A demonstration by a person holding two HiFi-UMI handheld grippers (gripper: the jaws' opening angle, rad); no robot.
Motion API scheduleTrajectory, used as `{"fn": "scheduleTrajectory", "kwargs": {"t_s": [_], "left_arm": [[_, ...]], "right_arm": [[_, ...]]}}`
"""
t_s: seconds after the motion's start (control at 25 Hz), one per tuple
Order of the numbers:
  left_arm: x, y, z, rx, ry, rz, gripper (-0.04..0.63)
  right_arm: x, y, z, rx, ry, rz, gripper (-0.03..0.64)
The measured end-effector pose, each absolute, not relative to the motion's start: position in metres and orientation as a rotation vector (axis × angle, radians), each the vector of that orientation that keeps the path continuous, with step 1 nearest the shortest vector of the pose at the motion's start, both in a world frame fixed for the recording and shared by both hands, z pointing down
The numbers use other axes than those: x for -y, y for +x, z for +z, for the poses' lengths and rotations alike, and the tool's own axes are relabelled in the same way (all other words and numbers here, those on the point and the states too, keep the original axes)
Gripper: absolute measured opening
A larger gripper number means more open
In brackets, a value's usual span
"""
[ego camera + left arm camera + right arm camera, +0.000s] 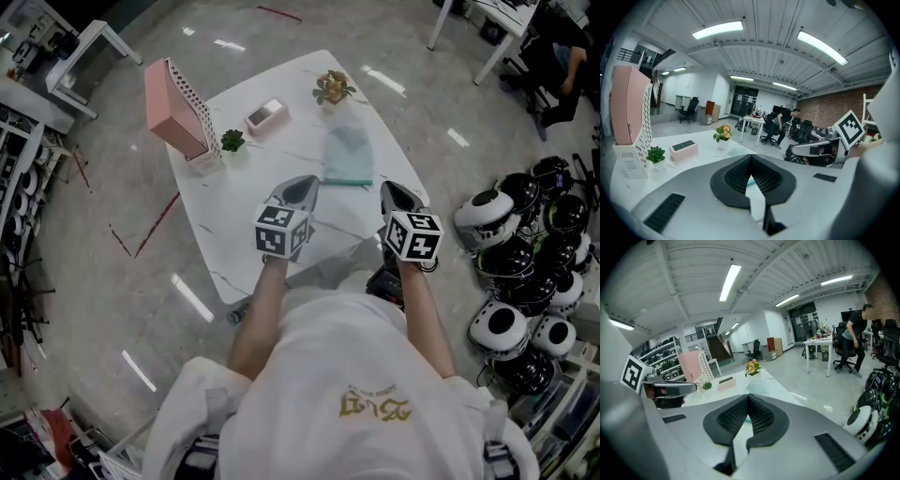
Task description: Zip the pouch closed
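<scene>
Both closed and empty — left tool point(306, 184) and right tool point(394, 190) hover, apparently clear of the pouch point(348, 157).

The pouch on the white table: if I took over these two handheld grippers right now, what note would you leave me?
Left gripper: shut, empty, above the near part of the table.
Right gripper: shut, empty, alongside it.
Pouch: pale green, lying flat mid-table, ahead of both grippers, touched by neither.
Done: nothing visible; whether the zip is open cannot be told from here.
Left: probably steady the pouch with one gripper and draw the zip along with the other.
</scene>
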State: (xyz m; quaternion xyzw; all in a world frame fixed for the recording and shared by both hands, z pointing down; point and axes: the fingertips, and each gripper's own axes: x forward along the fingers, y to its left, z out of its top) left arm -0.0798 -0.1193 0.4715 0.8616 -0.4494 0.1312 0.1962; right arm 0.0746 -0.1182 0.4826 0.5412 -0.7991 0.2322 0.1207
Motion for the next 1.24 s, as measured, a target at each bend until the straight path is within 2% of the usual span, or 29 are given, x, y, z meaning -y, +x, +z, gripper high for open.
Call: {"fn": "scheduleTrajectory", "kwargs": {"t_s": [1.24], "left_arm": [[0.126,-0.092,0.478,1.258,2.368,0.305,0.017]], "right_arm": [[0.123,0.059,0.488,2.342,1.469,0.657,0.012]]}}
